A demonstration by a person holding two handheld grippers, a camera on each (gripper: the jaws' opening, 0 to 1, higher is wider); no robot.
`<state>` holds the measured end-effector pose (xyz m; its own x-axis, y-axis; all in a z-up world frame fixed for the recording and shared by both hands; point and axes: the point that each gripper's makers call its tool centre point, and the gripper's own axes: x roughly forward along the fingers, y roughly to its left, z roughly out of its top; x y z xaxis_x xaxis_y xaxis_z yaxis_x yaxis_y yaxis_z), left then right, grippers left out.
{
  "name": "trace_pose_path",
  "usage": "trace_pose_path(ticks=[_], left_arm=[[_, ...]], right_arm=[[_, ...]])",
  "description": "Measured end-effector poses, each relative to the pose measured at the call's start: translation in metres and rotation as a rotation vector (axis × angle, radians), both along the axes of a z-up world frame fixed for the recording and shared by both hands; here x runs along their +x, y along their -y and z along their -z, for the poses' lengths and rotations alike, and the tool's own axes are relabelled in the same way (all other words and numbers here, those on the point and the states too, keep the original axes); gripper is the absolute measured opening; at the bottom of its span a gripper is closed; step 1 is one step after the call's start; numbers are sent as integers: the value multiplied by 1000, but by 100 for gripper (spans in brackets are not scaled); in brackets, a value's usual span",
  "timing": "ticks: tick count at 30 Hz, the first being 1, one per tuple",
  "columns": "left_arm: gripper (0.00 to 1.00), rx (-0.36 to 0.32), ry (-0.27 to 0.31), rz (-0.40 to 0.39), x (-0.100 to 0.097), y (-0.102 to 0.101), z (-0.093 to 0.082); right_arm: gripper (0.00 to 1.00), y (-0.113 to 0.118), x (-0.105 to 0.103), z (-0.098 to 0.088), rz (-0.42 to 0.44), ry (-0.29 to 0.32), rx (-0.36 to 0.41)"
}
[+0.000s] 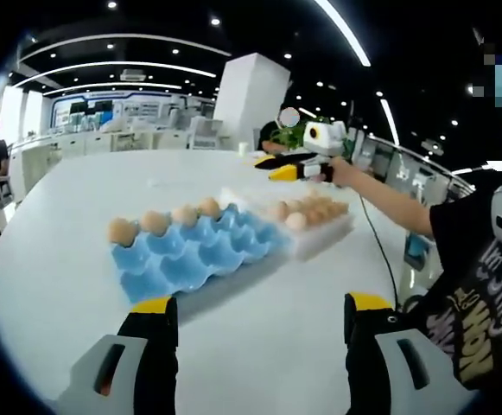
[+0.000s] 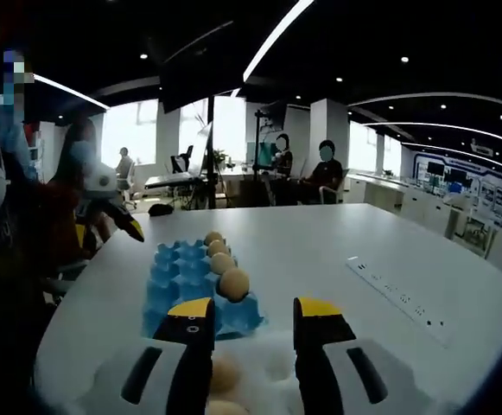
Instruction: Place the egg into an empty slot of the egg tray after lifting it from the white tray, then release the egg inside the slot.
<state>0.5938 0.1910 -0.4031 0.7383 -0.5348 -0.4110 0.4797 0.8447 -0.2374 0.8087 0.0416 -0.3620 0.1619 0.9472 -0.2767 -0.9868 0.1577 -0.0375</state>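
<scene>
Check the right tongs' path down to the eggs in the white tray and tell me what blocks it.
Nothing visible does. The right tongs hang open above the white tray, with an egg showing between the tips. The blue egg tray lies just beyond, its near slots empty.

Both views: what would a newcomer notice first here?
The blue egg tray in the middle of the white table stands out, with four eggs in a row along one edge and the other slots empty. Beside it lies the white tray holding more eggs. The right gripper, jaws open, hangs just above the white tray; the left gripper is open too.
</scene>
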Motion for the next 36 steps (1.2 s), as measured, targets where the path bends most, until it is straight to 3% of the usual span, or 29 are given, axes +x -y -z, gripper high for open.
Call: trace_pose_path(ticks=[11,36], left_arm=[[80,-22,16,36,6,15,-4],[80,-66,29,85,10,38,-3]], right_arm=[[38,39,9,-3,66,-4,23],[38,151,43,25,287,-41,10]])
